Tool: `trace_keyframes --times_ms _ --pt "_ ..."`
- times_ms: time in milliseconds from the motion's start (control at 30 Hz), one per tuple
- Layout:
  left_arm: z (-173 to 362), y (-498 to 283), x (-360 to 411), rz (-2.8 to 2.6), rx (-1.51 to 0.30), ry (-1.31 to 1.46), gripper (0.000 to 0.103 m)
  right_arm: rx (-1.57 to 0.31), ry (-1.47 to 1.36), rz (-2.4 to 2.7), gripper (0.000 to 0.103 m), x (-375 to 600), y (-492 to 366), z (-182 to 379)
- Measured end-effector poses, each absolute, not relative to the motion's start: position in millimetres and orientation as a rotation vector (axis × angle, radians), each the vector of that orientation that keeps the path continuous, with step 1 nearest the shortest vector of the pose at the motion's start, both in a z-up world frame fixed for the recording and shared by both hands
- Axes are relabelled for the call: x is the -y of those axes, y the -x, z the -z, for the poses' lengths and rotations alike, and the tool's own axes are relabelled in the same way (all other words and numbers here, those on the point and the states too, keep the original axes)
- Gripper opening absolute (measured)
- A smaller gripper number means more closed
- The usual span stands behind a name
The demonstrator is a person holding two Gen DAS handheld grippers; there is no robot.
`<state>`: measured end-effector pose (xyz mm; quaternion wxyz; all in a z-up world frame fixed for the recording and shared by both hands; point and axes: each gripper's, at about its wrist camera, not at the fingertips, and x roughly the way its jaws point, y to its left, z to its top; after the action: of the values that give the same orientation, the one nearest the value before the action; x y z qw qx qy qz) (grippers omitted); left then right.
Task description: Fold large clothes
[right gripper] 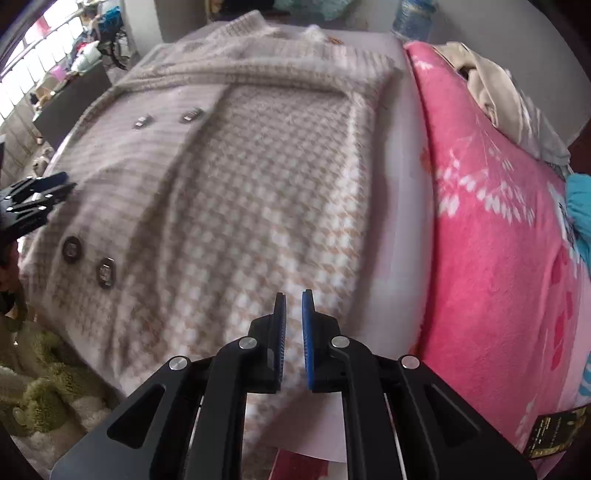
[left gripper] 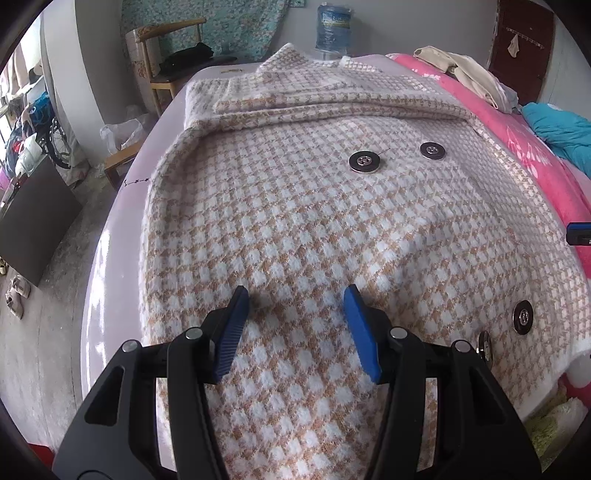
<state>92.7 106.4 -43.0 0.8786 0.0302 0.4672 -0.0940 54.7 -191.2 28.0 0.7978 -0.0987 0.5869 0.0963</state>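
A large beige-and-white houndstooth coat [left gripper: 314, 206] with dark round buttons [left gripper: 365, 162] lies spread flat on a pale lilac sheet. Its sleeves lie folded across the top. My left gripper [left gripper: 297, 295] is open and empty, hovering just above the coat's lower part. In the right wrist view the coat [right gripper: 236, 177] fills the middle. My right gripper [right gripper: 294, 297] has its blue pads nearly together with a narrow gap and holds nothing, above the coat's right lower edge. The left gripper [right gripper: 44, 188] shows at the left edge.
A pink flowered blanket [right gripper: 498, 236] lies along the right side, with beige clothes [left gripper: 461, 70] and a teal garment [left gripper: 565, 129] on it. A wooden chair [left gripper: 162, 62] and a water bottle [left gripper: 332, 27] stand behind the bed. A green fluffy item [right gripper: 48, 387] lies lower left.
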Motion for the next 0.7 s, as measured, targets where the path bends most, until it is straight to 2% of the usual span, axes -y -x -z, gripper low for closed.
trace_keyframes --times_ms 200,333,433,567,700 --pt "45 -68 -107 0.228 -1.002 -0.092 0.05 -1.404 0.256 -0.317 0.008 164 -31 13" --pt "47 -37 -111 0.255 -1.051 -0.099 0.05 -1.468 0.212 -0.298 0.011 179 -10 5" --pt "48 -17 -115 0.276 -1.079 -0.087 0.05 -1.425 0.179 -0.326 0.017 171 -1 -12" --pt "47 2 -115 0.3 -1.099 -0.056 0.05 -1.278 0.121 -0.525 0.022 124 -3 -31" --pt "49 17 -110 0.321 -1.109 -0.048 0.05 -1.302 0.057 -0.665 0.022 75 -17 -11"
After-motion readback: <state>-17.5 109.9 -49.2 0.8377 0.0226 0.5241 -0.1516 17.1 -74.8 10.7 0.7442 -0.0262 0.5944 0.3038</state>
